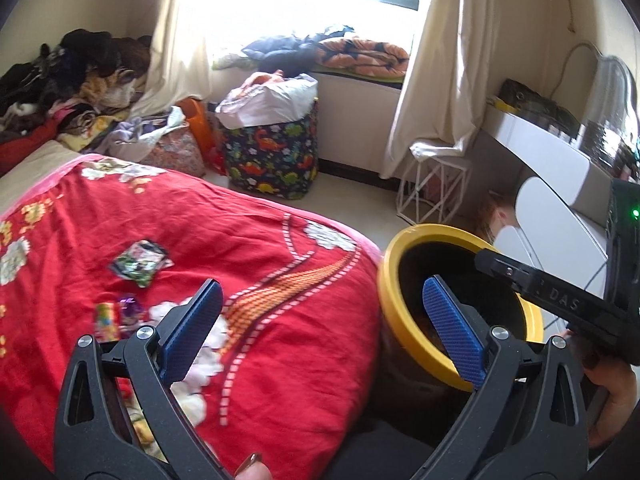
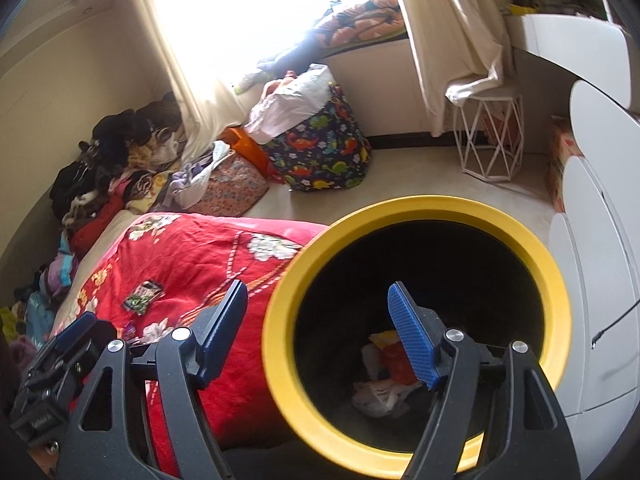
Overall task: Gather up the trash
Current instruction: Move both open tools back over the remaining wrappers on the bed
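Observation:
A black bin with a yellow rim (image 1: 404, 332) (image 2: 400, 208) stands beside a bed with a red floral cover (image 1: 200, 232) (image 2: 200, 256). Crumpled wrappers (image 2: 384, 380) lie in the bin's bottom. On the cover lie a shiny green wrapper (image 1: 138, 262) (image 2: 143, 296), a yellow-red wrapper (image 1: 107, 320) and a purple wrapper (image 1: 130, 308). My left gripper (image 1: 320, 312) is open and empty over the bed's edge. My right gripper (image 2: 318, 320) is open and empty above the bin's rim; it also shows in the left wrist view (image 1: 560, 300).
A dinosaur-print bag (image 1: 272, 156) (image 2: 324, 152) stuffed with laundry stands on the floor by the window. Clothes are piled (image 1: 60, 92) at the bed's far end. A white wire stool (image 1: 432, 188) (image 2: 492, 140) and white furniture (image 2: 592, 240) are at the right.

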Action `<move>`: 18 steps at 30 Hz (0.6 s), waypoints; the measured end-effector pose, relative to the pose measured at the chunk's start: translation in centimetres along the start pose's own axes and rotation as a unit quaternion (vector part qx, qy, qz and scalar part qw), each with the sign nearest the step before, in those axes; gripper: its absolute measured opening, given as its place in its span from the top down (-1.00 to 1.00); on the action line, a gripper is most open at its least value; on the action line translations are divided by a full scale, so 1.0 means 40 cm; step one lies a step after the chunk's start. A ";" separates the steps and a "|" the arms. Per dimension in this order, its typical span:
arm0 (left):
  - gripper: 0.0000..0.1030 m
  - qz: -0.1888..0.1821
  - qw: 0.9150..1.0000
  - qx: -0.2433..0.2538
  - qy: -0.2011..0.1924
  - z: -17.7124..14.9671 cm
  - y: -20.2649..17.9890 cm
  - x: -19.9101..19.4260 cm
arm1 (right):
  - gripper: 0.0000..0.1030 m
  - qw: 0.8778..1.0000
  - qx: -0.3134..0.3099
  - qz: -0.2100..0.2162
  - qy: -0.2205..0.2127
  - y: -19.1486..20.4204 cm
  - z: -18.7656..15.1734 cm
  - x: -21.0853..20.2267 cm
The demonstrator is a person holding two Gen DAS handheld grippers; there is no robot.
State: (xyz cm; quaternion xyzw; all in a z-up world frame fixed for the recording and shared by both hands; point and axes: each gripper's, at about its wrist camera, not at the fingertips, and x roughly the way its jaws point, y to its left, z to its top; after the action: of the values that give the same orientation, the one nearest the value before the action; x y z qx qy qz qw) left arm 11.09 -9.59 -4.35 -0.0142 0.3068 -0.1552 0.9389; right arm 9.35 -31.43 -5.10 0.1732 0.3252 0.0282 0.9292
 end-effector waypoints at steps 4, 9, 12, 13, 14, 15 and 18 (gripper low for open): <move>-0.79 0.016 1.000 -0.011 -0.011 0.004 0.053 -0.026 | -0.41 1.000 -0.020 0.010 0.004 0.051 -0.007 0.011; -0.79 0.040 0.999 -0.020 -0.022 0.006 0.118 -0.053 | -0.42 0.998 -0.048 0.030 0.021 0.132 -0.024 0.037; -0.79 0.058 0.997 -0.032 -0.025 0.002 0.173 -0.074 | -0.42 0.996 -0.068 0.044 0.034 0.182 -0.034 0.059; -0.79 0.063 0.997 -0.039 -0.025 0.000 0.191 -0.081 | -0.42 0.995 -0.073 0.048 0.038 0.198 -0.036 0.066; -0.79 0.070 0.996 -0.046 -0.024 -0.004 0.214 -0.088 | -0.42 0.995 -0.080 0.052 0.043 0.217 -0.037 0.076; -0.79 0.076 0.996 -0.050 -0.023 -0.008 0.232 -0.094 | -0.42 0.993 -0.088 0.058 0.048 0.238 -0.039 0.086; -0.79 0.094 0.993 -0.070 -0.015 -0.024 0.295 -0.111 | -0.42 0.990 -0.110 0.068 0.059 0.292 -0.042 0.111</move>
State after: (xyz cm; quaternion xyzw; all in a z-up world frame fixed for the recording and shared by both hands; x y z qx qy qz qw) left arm 10.48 3.04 -4.02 -0.0529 0.3031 -0.0438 0.9505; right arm 12.52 -19.21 -5.00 0.0891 0.3617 0.1371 0.9179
